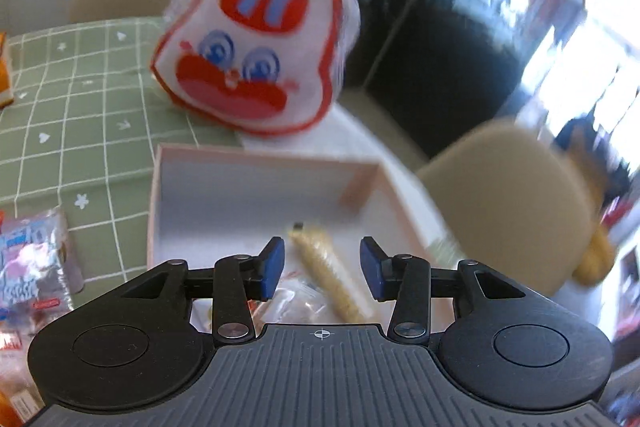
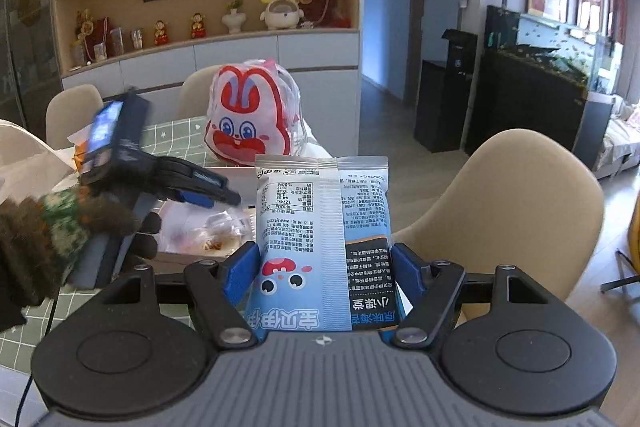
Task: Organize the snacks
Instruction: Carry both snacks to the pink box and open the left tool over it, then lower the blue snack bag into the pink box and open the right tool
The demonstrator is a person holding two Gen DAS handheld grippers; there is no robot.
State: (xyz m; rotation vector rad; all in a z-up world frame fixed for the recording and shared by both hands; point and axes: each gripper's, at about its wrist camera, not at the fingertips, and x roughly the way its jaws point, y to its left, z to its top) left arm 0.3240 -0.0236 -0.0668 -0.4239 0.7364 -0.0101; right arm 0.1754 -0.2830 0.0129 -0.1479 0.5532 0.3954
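- The blue-and-silver snack packet [image 2: 324, 239] stands upright between the blue pads of the right tool [image 2: 324, 267], which is clamped on its lower part; its printed back faces the camera, and it is held off the bench.
- The left tool [image 1: 322, 269] hangs over the pale pink box [image 1: 256, 163] with its pads apart and nothing between them.
- Inside the box, below those pads, lie a long beige wrapped snack [image 1: 326, 267] and clear-wrapped sweets [image 1: 296, 301].
- Beyond the box a white-and-red rabbit-face bag [image 1: 256, 43] rests on the green checked cloth of the bench [image 1: 80, 99].
- A silvery snack bag [image 1: 34, 259] lies left of the box.
- A person's hand in a dark glove [image 2: 144, 231] holds the left tool's handle, seen from the right wrist.
- Beige chairs [image 2: 516, 211] surround the bench.
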